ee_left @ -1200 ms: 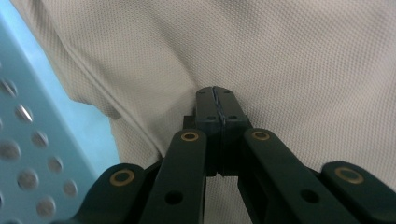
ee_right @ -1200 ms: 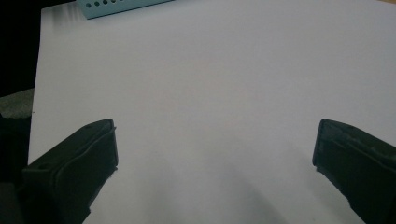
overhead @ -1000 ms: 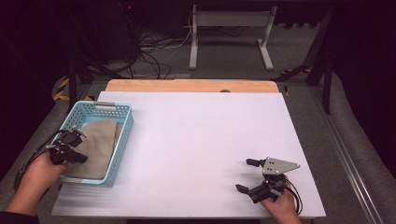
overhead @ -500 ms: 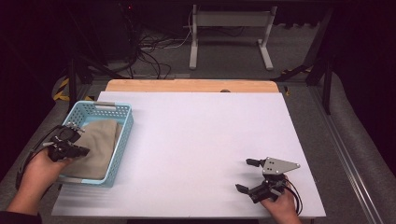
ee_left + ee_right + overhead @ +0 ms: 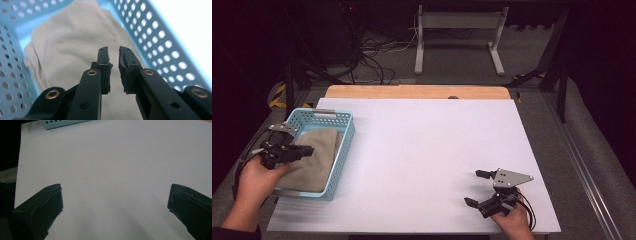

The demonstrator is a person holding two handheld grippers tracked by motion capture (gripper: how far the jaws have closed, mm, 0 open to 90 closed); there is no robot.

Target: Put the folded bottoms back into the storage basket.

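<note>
A beige folded cloth (image 5: 317, 155) lies in the light blue perforated basket (image 5: 343, 150) at the table's left. My left gripper (image 5: 309, 150) hovers over the cloth's left part, held by a hand at the basket's left side. In the left gripper view the cloth (image 5: 67, 45) lies below the left gripper (image 5: 113, 50). Its jaws have just been opening to a narrow gap, and nothing is between them. My right gripper (image 5: 472, 188) rests at the front right of the white table (image 5: 422, 140), jaws wide apart and empty, as the right gripper view (image 5: 115, 187) confirms.
The basket's walls (image 5: 160, 45) rise on both sides of the left gripper. A corner of the basket (image 5: 62, 123) shows far off in the right gripper view. A wooden strip (image 5: 412, 92) borders the table's far edge. Cables and a metal stand lie on the floor beyond.
My left gripper has lifted a little above the cloth, which stays in the basket. The right gripper has not moved.
</note>
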